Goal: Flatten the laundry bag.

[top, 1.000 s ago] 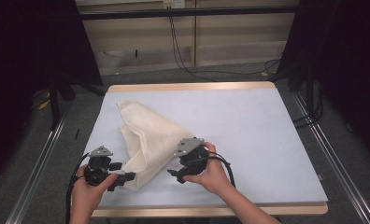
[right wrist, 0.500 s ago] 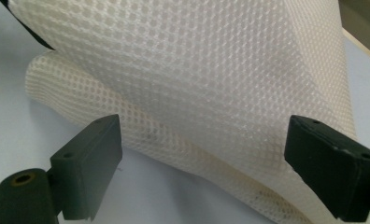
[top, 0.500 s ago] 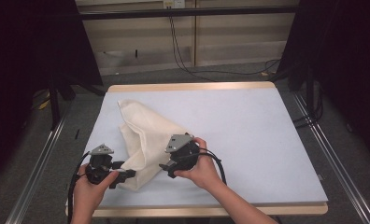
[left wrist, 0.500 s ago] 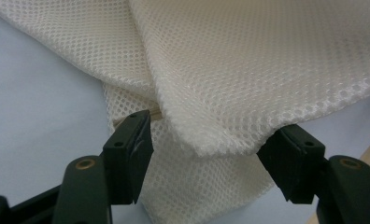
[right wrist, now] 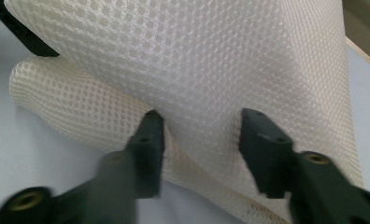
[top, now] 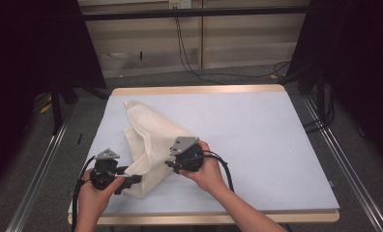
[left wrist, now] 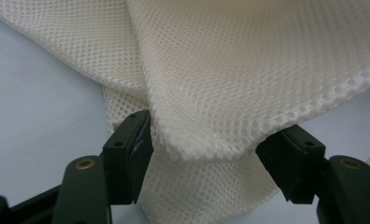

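Observation:
A cream mesh cloth [top: 148,137] lies crumpled on the pale blue table top [top: 276,145], running from the back left to the front. At its near corner my left gripper [top: 134,180] has a puffy folded corner of the cloth [left wrist: 211,93] between its jaws. The jaws [left wrist: 206,144] have just been closing and still stand apart, the pads at the fold's sides. My right gripper [top: 170,164] is at the cloth's right edge. Its jaws [right wrist: 199,130] straddle a raised ridge of the cloth [right wrist: 197,70]; they have just been closing and remain apart.
The table's wooden rim [top: 199,90] shows at the back and front. Metal rails [top: 344,159] run along both sides on the floor, with cables [top: 213,72] behind. The right half of the table top is bare blue surface.
My right gripper has moved left onto the cloth's right edge, and its jaws have narrowed around a ridge. The left gripper has stayed at the near corner.

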The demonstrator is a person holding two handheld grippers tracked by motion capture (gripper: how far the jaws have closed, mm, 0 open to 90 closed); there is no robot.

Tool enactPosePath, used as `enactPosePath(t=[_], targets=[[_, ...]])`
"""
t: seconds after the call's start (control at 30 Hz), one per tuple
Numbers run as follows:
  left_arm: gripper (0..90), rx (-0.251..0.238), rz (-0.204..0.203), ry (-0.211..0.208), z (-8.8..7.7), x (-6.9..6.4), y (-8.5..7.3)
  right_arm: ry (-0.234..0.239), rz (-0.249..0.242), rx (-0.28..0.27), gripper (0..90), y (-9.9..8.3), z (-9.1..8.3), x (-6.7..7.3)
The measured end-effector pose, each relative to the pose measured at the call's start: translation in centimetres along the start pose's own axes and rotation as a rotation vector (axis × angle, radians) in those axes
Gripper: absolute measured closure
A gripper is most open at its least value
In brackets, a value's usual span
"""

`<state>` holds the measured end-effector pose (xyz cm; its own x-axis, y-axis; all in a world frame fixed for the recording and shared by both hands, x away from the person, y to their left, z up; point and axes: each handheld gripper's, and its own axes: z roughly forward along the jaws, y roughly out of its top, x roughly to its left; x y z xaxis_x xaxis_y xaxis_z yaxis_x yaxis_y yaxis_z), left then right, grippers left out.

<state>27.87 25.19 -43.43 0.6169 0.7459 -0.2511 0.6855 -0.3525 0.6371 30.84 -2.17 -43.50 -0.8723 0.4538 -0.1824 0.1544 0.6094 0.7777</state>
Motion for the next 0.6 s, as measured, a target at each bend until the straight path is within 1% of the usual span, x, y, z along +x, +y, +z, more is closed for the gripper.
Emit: enactPosePath(t=[0.07,0.1,0.13,0.17,0.2,0.23,0.33,0.43,0.47,0.5,0.53,0.57,0.6], targets=[[34.8,0.004,0.003,-0.001,0.0,0.1,0.0,-0.006,0.009,-0.008,67.8,0.2,-0.1,-0.1],[34.2,0.005,0.005,-0.002,0.0,0.1,0.0,-0.002,0.025,-0.004,71.5,0.3,-0.2,-0.2],[33.8,0.008,0.010,0.005,-0.1,0.1,-0.1,-0.003,0.035,-0.007,77.1,0.3,-0.2,-0.2],[33.1,0.003,0.005,0.003,0.0,0.1,-0.1,0.003,0.058,-0.015,80.8,0.3,-0.3,-0.4],[32.5,0.003,0.005,0.002,0.0,0.1,-0.1,0.000,0.069,-0.015,83.4,0.4,-0.3,-0.4],[31.8,-0.001,0.000,0.005,0.0,0.1,-0.1,-0.004,0.072,-0.024,84.3,0.3,-0.3,-0.6],[30.0,0.008,-0.001,0.006,0.0,0.2,-0.1,0.006,0.114,-0.035,85.2,0.2,-0.4,-1.0],[29.6,0.010,-0.001,0.005,0.0,0.3,-0.2,0.005,0.133,-0.046,85.4,0.2,-0.5,-1.1],[29.0,0.006,-0.007,0.006,0.1,0.3,-0.2,0.002,0.158,-0.057,85.6,0.2,-0.7,-1.4],[28.6,0.013,0.003,0.006,0.0,0.3,-0.2,0.004,0.164,-0.062,85.5,0.2,-0.8,-1.6],[28.1,0.012,0.004,0.008,0.1,0.3,-0.2,0.006,0.176,-0.068,85.6,0.2,-0.9,-1.7],[27.9,0.009,-0.007,0.006,0.1,0.2,-0.2,0.003,0.185,-0.071,85.6,0.2,-1.0,-1.8],[27.5,0.008,-0.009,0.006,0.2,0.2,-0.2,-0.002,0.194,-0.076,85.7,0.2,-1.2,-2.0]])
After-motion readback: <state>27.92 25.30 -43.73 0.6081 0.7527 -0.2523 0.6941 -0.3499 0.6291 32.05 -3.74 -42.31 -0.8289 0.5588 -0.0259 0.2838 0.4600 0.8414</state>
